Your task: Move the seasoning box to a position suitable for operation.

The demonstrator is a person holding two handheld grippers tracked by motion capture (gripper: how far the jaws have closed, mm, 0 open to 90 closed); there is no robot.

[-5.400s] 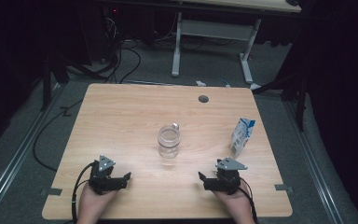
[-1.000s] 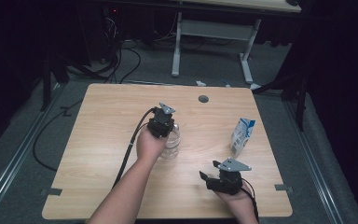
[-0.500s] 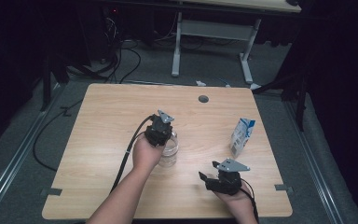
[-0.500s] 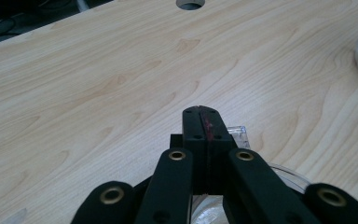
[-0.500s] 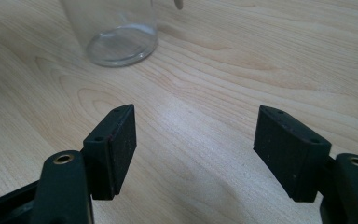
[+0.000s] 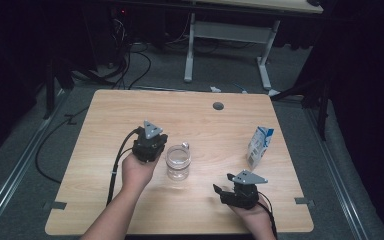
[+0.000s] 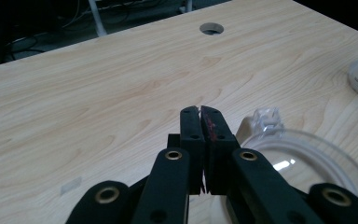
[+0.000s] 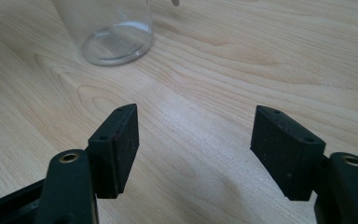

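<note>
A clear glass jar stands upright mid-table, with a small clear tab at its rim. My left gripper hovers just left of the jar, apart from it. Its jaws are shut with nothing between them, and the jar's rim lies below and to their right. My right gripper rests near the front edge, right of the jar, pointing toward it. Its jaws stand wide open and empty, and the jar's base is farther ahead.
A small blue and white carton stands upright at the right side of the wooden table. A round cable hole sits near the far edge. Dark floor, cables and a desk frame lie beyond the table.
My left hand has drawn back from over the jar's top to its left side, jaws still shut. The jar stays in place. The right hand has not moved.
</note>
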